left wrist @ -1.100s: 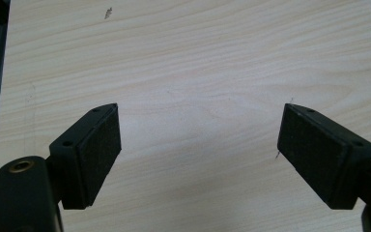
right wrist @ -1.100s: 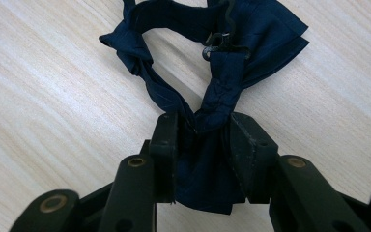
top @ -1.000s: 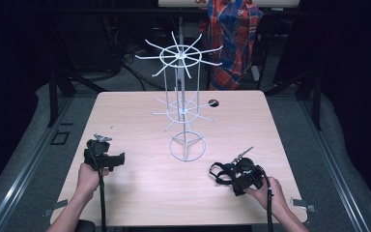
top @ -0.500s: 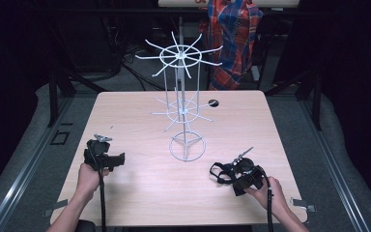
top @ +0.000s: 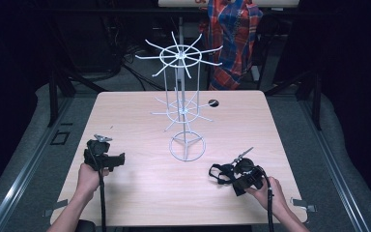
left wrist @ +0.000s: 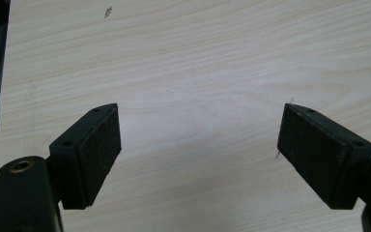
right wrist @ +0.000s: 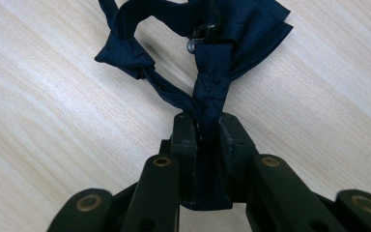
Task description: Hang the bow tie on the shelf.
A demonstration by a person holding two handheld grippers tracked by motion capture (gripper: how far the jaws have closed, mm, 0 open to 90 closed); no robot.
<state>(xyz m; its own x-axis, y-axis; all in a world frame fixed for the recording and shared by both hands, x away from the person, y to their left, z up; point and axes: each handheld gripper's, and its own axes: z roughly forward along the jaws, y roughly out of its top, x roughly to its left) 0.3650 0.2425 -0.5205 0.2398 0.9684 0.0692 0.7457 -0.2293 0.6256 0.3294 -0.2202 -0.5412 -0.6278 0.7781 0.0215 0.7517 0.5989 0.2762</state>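
Dark navy bow tie (right wrist: 207, 53) lying flat near the front right corner of the tabletop (top: 140, 193), strap looped out toward the middle, small metal clasp (right wrist: 200, 38) showing among the folds. Right tool (right wrist: 205, 130) pressed together on the cloth, jaws just closed down, with a bunch of the tie's fabric and thin strap pinched between the pads; seen from above as a black cluster (top: 244, 176) with the loop (top: 218, 173) trailing to its left. Left tool (top: 104, 157) resting near the front left edge, spread wide, pads (left wrist: 96, 145) well apart over bare wood, nothing between them. White wire display stand (top: 182, 104) upright at the middle of the tabletop, round base ring toward the front, two tiers of hooked spokes above, well apart from both tools. Small dark spot (top: 213, 103) toward the back edge, too small to identify. Tie likely very light, limp and silky: no stiffness to count on, apt to droop, twist and swing once lifted, strap liable to slip through a shallow pinch. Best hold judged to be the thick gathered knot at the centre, or a doubled bunch of cloth as now, rather than a single layer or the thin strap alone. Clasp hard and small, worth keeping clear of the pads. Main risks: snagging the loop on a wire spoke, or cloth sliding free under a sudden move.
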